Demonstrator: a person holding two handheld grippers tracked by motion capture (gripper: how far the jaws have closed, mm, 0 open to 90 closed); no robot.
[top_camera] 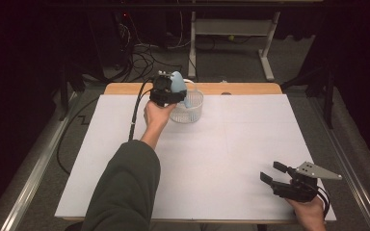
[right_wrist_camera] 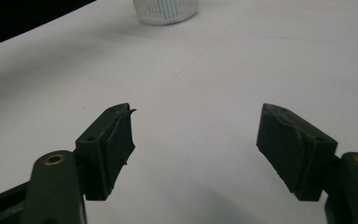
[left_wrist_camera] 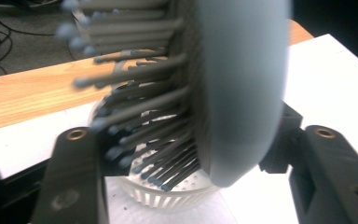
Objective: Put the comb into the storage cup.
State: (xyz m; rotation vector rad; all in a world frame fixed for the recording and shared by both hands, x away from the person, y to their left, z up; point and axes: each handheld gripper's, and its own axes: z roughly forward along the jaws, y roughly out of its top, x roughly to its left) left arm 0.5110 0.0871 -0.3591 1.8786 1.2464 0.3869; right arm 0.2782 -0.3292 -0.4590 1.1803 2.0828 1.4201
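Broad white surface [top_camera: 231,159], clear of clutter, with a clear slotted basket [top_camera: 192,108] standing near its far edge, just short of the wooden strip. Light-blue hairbrush [left_wrist_camera: 242,93] hanging head-down above that basket, bristles out to one side, smooth back to the other, lower tip just over the rim. Carried by the left gripper [top_camera: 171,91], with the brush between its fingers [left_wrist_camera: 77,172]: one at the bristle tips, one by the smooth back. Cannot tell from the blur whether the pads are pressing or merely flanking it.

Judged step: dropping the brush into the basket. To do it well:
- Centre the brush tip over the basket's mouth, not over the rim, before letting go
- Keep the head near upright so that the bristles do not snag on the slotted wall
- Release low, since a light basket looks likely to tip or skid under a drop from height
- Spread the fingers evenly and draw straight up, clear of the bristles

Right gripper [top_camera: 273,172] resting well apart at the near right corner, fingers [right_wrist_camera: 116,140] spread wide on nothing; best left there unless the basket needs steadying
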